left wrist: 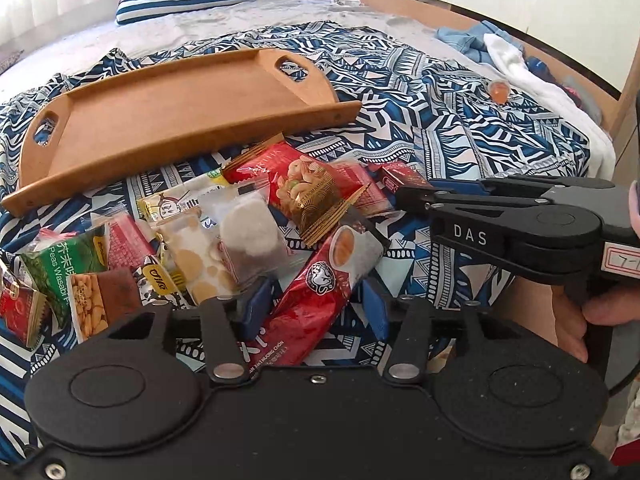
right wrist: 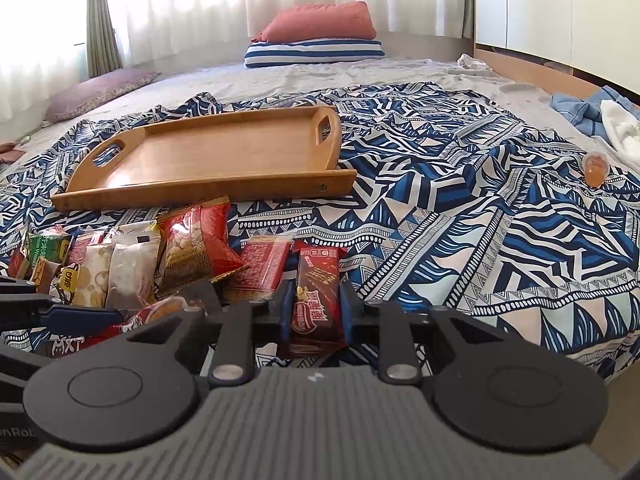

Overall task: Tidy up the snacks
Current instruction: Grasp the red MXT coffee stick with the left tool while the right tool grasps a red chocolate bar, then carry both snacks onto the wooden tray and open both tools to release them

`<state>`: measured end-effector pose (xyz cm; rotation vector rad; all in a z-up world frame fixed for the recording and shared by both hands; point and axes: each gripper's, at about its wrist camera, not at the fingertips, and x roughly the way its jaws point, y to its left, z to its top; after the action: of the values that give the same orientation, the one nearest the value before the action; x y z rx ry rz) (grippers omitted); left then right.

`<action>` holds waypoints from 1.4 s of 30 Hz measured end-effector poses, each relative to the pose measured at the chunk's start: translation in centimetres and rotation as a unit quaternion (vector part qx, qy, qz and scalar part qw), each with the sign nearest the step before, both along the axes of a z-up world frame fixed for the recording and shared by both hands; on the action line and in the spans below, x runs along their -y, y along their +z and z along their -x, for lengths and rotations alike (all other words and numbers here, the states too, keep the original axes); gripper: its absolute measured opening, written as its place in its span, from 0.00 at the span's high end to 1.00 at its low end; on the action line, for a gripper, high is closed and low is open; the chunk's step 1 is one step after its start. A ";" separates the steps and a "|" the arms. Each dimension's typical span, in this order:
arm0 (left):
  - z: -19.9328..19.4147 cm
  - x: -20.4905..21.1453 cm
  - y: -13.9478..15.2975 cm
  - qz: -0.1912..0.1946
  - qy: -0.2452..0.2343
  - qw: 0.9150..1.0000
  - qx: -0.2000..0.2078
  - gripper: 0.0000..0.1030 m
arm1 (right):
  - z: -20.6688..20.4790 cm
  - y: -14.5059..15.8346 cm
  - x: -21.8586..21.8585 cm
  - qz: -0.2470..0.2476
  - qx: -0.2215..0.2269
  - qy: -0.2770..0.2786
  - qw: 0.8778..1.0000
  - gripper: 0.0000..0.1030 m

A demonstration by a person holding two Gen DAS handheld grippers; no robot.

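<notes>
Right wrist view: right tool (right wrist: 314, 304) clenched on a brown wafer pack (right wrist: 316, 300), blue pads touching both long edges; pack's near end cut off behind the tool body, label too blurred to read. Pack's long axis runs away from the camera, toward the tray (right wrist: 200, 196). Left wrist view: left tool (left wrist: 316, 300) straddles a red sachet (left wrist: 316, 304), pads apart on either side, no contact seen, so released; sachet's lower end hidden under the tool body, long axis diagonal, top pointing up-right. Snack pile (left wrist: 224, 216) lies on the patterned sheet (right wrist: 460, 220) just in front of the tray, packs overlapping, several half buried. Tray sits beyond the pile, long side facing the tools. Jelly cup (right wrist: 596, 168) lies well apart to the right. Pillows (right wrist: 316, 40) at the far end of the bed.
</notes>
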<state>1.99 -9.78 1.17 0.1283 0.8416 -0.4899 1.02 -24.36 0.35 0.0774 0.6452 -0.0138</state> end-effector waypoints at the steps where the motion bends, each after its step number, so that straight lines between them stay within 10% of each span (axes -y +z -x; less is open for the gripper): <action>1: 0.0 0.1 0.0 -0.001 0.002 1.000 -0.001 0.61 | 0.0 0.1 0.0 -0.001 0.000 0.000 1.000 0.72; 22: -0.6 -3.0 5.8 0.037 0.059 0.996 0.047 0.73 | 0.4 2.5 0.0 0.002 0.028 -0.022 0.999 0.74; 42: -14.1 -6.8 8.2 0.129 0.180 0.975 0.006 0.73 | -10.5 7.1 1.2 -0.100 0.027 0.034 0.994 0.74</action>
<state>16.07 -2.98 9.39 -0.2577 0.7618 -0.2515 11.48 -25.54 7.40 0.2479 0.5937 0.1187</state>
